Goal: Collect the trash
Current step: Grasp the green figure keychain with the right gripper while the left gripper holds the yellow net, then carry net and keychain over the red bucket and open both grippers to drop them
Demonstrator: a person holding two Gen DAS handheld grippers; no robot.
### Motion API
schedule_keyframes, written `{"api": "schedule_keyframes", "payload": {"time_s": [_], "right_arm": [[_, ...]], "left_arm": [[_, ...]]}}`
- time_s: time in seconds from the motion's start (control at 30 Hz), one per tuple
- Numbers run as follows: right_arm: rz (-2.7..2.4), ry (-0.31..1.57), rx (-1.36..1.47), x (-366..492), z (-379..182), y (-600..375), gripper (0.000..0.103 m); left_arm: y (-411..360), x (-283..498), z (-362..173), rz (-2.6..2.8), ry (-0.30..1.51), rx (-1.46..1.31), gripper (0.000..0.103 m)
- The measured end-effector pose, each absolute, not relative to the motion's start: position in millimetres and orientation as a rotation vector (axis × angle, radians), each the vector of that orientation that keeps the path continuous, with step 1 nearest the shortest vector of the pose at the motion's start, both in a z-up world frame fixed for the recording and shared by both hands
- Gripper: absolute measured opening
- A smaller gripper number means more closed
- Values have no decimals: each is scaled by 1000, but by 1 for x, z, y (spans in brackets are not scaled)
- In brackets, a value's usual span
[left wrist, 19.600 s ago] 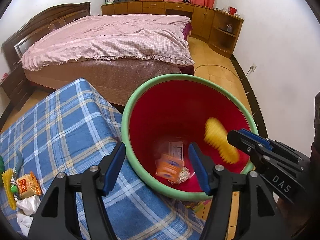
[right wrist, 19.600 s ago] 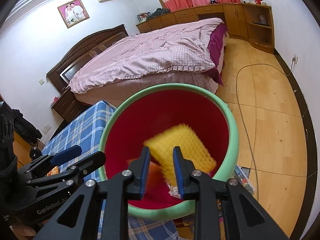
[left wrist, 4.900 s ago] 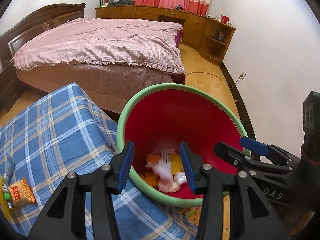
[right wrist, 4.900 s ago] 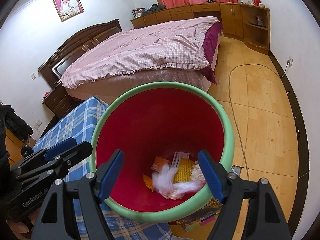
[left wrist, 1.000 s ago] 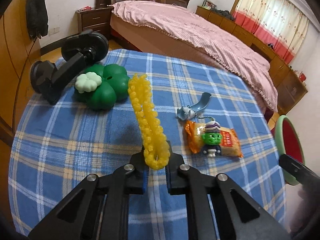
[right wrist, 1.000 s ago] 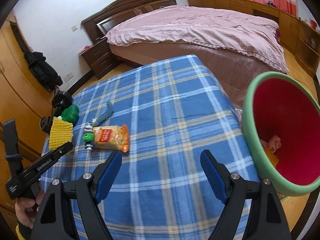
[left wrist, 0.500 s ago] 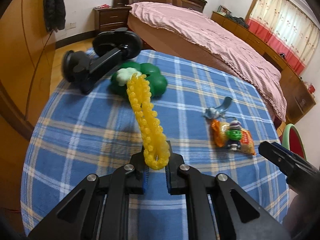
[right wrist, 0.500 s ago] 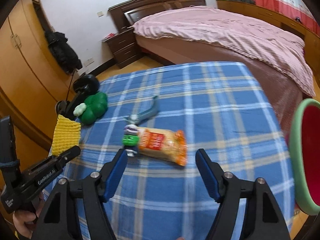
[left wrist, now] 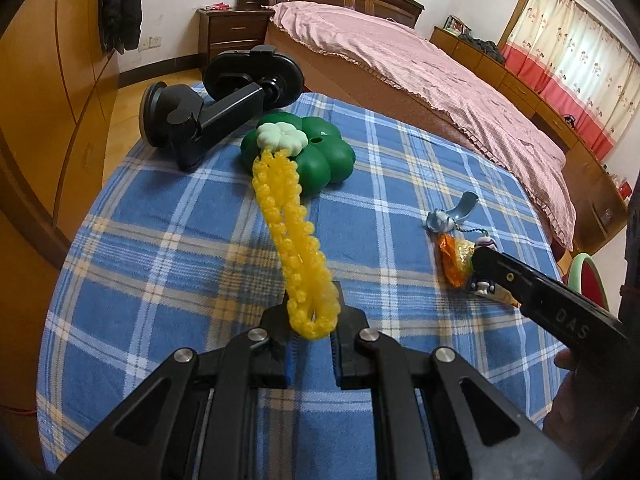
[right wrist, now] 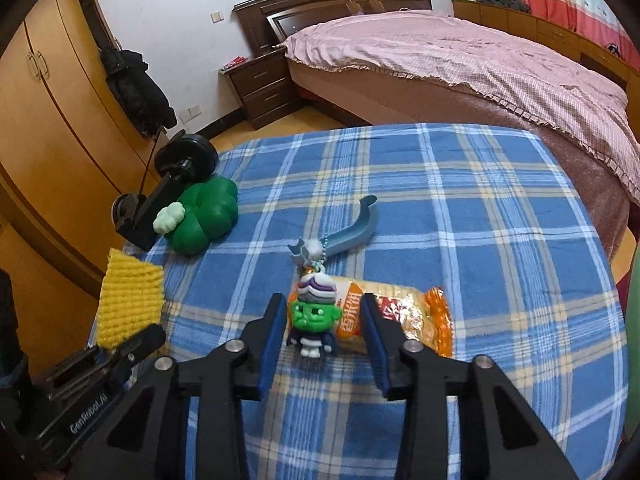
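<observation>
My left gripper (left wrist: pixel 314 322) is shut on the lower end of a yellow foam net (left wrist: pixel 290 236), which sticks up over the blue checked tablecloth (left wrist: pixel 160 264). In the right wrist view the net (right wrist: pixel 130 300) shows at the left. An orange snack packet (right wrist: pixel 404 312) lies on the cloth with a green toy figure (right wrist: pixel 316 316) on its left end. My right gripper (right wrist: pixel 324 320) straddles the figure and that end of the packet. Its jaws are closing and the pads do not visibly press. One of its fingers (left wrist: pixel 520 284) reaches over the packet (left wrist: pixel 452 258).
A black suction phone mount (left wrist: pixel 216 108) and a green clover-shaped toy (left wrist: pixel 320 156) sit at the table's far left. A blue keychain piece (right wrist: pixel 348 232) lies just beyond the packet. The red bin's green rim (left wrist: pixel 580 264) shows past the table's right edge. A bed stands behind.
My right gripper has swung left from the bin side onto the packet and figure, and its jaws have narrowed around them. The left gripper keeps its hold on the net, shifted slightly.
</observation>
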State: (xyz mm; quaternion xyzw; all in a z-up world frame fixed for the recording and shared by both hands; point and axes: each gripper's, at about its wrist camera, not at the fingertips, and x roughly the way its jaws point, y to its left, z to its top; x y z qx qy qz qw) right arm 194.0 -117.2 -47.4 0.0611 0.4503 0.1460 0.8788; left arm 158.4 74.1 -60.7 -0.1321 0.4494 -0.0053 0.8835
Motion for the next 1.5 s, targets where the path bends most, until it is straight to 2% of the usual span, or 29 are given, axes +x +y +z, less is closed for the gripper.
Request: {"api": "schedule_keyframes", "payload": {"time_s": [0.03, 0.93, 1.5], "right_arm": [[311, 938, 126, 193, -47, -117, 28], [319, 874, 164, 129, -16, -158, 28], [217, 814, 220, 89, -1, -220, 28]], "left_arm": [[74, 158, -61, -12, 936, -276, 13], [41, 138, -42, -83, 910, -244, 13], [2, 123, -25, -171, 890, -189, 13]]}}
